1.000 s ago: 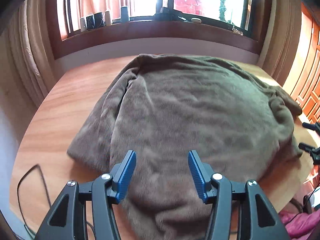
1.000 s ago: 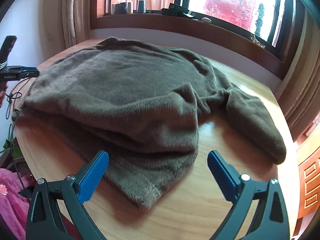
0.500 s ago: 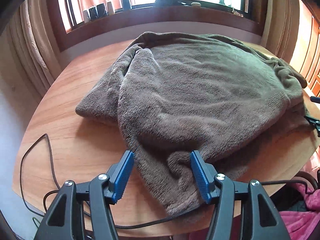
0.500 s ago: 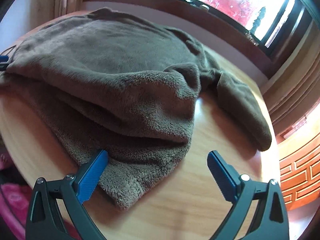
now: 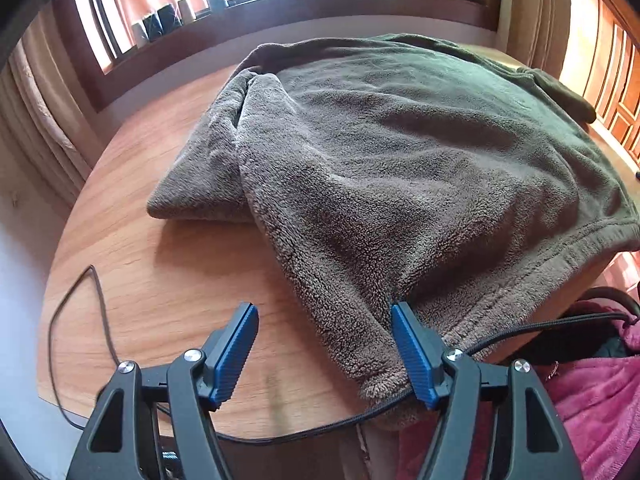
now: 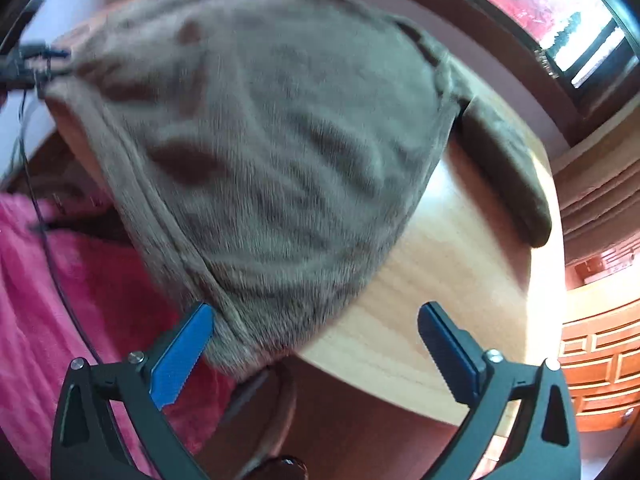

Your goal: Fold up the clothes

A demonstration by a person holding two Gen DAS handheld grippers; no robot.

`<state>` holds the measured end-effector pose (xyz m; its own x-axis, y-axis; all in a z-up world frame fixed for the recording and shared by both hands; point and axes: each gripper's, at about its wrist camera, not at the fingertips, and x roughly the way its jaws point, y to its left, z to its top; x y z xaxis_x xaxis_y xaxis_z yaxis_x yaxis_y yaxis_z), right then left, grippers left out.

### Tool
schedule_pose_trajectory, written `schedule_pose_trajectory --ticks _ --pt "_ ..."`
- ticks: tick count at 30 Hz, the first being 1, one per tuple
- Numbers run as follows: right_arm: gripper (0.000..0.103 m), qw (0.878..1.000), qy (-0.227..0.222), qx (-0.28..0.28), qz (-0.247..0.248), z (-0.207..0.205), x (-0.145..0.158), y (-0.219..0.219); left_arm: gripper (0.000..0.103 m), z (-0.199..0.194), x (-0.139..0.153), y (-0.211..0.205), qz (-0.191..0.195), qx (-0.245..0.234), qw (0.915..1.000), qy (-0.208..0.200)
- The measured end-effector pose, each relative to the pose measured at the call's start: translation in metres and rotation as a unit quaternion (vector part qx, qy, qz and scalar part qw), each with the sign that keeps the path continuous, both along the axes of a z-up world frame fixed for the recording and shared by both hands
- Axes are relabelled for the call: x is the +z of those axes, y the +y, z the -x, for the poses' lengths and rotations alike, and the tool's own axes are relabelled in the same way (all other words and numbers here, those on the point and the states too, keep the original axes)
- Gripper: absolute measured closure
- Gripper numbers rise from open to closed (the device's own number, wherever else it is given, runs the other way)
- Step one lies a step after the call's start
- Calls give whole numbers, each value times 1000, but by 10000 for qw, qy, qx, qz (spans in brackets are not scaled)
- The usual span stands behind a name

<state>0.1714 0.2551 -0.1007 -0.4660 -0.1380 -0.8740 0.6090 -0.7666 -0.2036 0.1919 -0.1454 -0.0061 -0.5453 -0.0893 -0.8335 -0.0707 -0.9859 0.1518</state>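
Observation:
A brown fleece garment (image 5: 400, 152) lies spread over a round wooden table (image 5: 160, 280). Its near hem corner hangs over the table edge, between the open jaws of my left gripper (image 5: 324, 352), touching the right blue pad (image 5: 416, 356). In the right wrist view the garment (image 6: 272, 152) is blurred; its other hem corner droops over the table (image 6: 460, 300) edge by the left pad (image 6: 180, 356) of my open right gripper (image 6: 316, 352). A sleeve (image 6: 504, 176) lies on the table at the right. Neither gripper holds anything.
A black cable (image 5: 80, 320) runs across the table's left part and along its near edge. A pink cloth (image 5: 592, 400) lies below the table; it also shows in the right wrist view (image 6: 60, 300). A window sill (image 5: 280, 8) with small containers runs behind. Wooden cabinet doors (image 6: 600, 360) stand at right.
Both grippers have drawn back toward the near table edge and dropped lower. The garment's hem corners now sit at the jaws. The right wrist view has swung and blurred.

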Motion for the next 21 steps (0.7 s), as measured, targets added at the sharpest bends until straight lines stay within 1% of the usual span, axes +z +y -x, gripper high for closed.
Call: schedule_pose_trajectory --ticks 2,3,5,6,9,12,14,15,18,20,21 --pt "0 9974 301 25 661 3 27 1 33 -1 15 4 98 -91 9994 304" --pt "0 9940 429 20 1001 8 38 0 33 1 22 6 36 -161 9989 428" --pt "0 9856 594 -3 1586 19 53 -5 33 8 30 10 -232 -307 9973 621" --pt "0 9839 582 -21 1688 27 51 -13 32 14 31 12 -383 -349 9965 652" --pt "0 9868 519 129 1528 40 29 -47 32 32 26 22 -671 -413 9947 653" --pt "1 9925 166 192 1195 52 0 -72 32 45 17 33 -857 -456 9934 606" --pt "1 9952 -56 208 950 58 -19 -82 32 52 10 38 -891 -457 9938 488" --pt "1 9962 -129 198 836 57 -26 -82 32 54 6 40 -839 -439 9945 440" --pt "1 9947 -350 196 944 57 -31 -64 32 56 -6 46 -705 -409 9962 293" --pt "1 9946 -413 201 927 57 -30 -52 31 57 -13 47 -741 -404 9961 239" --pt "1 9945 -421 232 933 56 -30 -48 29 56 -15 46 -785 -403 9958 248"
